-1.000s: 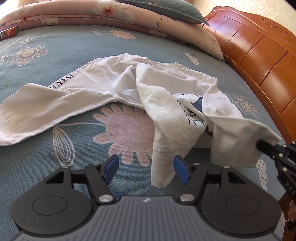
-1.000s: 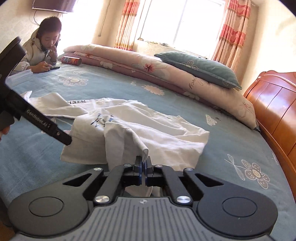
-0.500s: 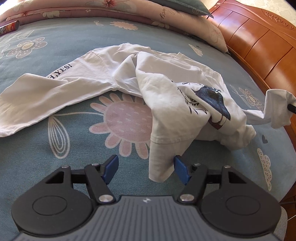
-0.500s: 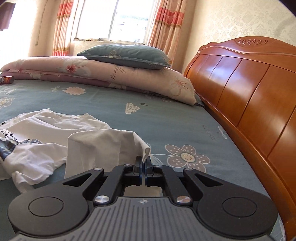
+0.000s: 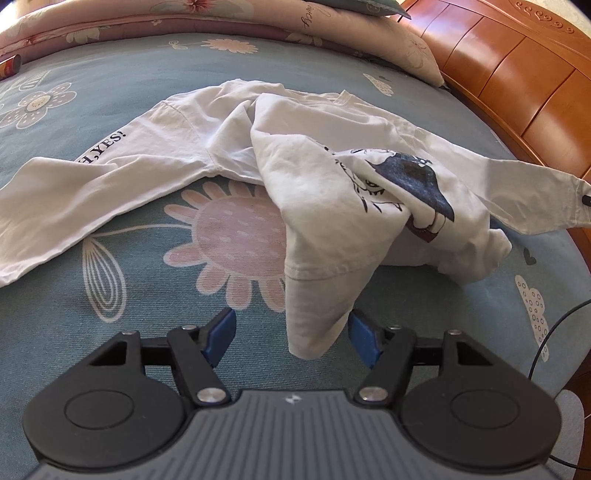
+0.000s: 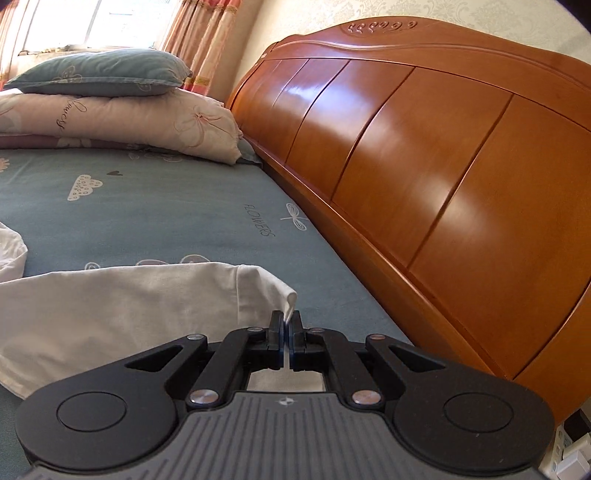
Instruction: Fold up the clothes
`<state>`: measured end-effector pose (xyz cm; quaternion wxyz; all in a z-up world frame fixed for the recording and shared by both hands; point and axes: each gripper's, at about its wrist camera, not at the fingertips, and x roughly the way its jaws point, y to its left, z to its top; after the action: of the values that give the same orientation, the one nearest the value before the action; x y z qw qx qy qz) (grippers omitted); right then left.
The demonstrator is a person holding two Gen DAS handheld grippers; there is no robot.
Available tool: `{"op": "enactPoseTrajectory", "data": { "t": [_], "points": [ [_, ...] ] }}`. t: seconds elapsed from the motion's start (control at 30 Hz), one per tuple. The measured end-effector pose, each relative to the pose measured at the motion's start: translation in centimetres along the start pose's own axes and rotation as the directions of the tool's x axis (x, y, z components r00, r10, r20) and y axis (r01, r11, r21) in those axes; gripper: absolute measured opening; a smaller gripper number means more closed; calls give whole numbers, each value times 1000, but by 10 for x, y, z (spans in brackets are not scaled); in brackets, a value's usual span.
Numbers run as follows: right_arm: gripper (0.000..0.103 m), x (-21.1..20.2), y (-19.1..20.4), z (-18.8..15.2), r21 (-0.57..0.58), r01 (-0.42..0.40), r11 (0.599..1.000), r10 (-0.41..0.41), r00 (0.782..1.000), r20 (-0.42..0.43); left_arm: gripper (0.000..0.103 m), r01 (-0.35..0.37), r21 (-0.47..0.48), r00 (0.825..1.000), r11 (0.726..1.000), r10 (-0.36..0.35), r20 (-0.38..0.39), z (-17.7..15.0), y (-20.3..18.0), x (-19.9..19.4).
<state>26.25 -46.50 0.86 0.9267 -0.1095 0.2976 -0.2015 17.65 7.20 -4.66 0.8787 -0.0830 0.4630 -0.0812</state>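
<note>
Left gripper (image 5: 291, 338): standing open around the white shirt (image 5: 332, 177)'s hem, not pinching. Right gripper (image 6: 285, 325): clamping the sleeve cuff (image 6: 273, 288). Beyond, shirt lying crumpled on the bed (image 5: 129, 314). Step: spreading; next, probably pinching the hem.

Rumpled white long-sleeved shirt (image 5: 303, 173) on bed

Home bedroom: bed (image 6: 155, 206), wooden headboard (image 6: 424, 155), pillow (image 6: 103, 72), curtains (image 6: 203, 33).

Wooden headboard (image 6: 424, 177), teal pillow (image 6: 99, 74) on pink quilt (image 6: 147, 122), floral bedsheet (image 5: 110, 314)
</note>
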Motion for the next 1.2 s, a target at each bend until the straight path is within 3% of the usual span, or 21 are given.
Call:
{"op": "enactPoseTrajectory", "data": {
  "t": [0.37,0.5,0.63,0.7,0.8,0.87,0.97,1.07,1.13,1.2],
  "points": [
    [3,38,-36,-15,33,127,991,-122,986,-118,67,-5,-4,1000,1000,5,-13,0,3,-1],
    [13,45,-43,-28,100,160,982,-140,973,-183,67,9,6,1000,1000,-9,-17,-2,1,-2],
    [16,30,-35,-35,146,65,987,-38,983,-177,67,11,29,1000,1000,-10,-17,-3,-2,-4],
    [27,16,-25,-33,162,-30,986,56,986,-158,67,12,36,1000,999,-11,-15,-3,-3,-4],
    [35,-8,0,-31,183,-237,954,259,960,-109,67,25,55,1000,998,-24,-5,-6,-6,-6],
    [42,-27,21,-29,184,-396,899,414,908,-69,71,42,74,999,996,-42,5,-9,-9,-7],
    [62,-59,60,-35,134,-615,777,624,781,-34,72,45,120,999,992,-47,12,-15,-16,-7],
    [65,-91,108,-45,44,-805,592,806,590,-45,72,40,152,999,988,-43,15,-21,-20,-7],
    [68,-110,139,-57,-19,-865,502,861,502,-85,72,46,153,999,987,-49,12,-23,-19,-6],
    [69,-129,169,-70,-94,-882,462,874,470,-120,72,56,149,998,987,-58,7,-25,-19,-5]
  ]
}}
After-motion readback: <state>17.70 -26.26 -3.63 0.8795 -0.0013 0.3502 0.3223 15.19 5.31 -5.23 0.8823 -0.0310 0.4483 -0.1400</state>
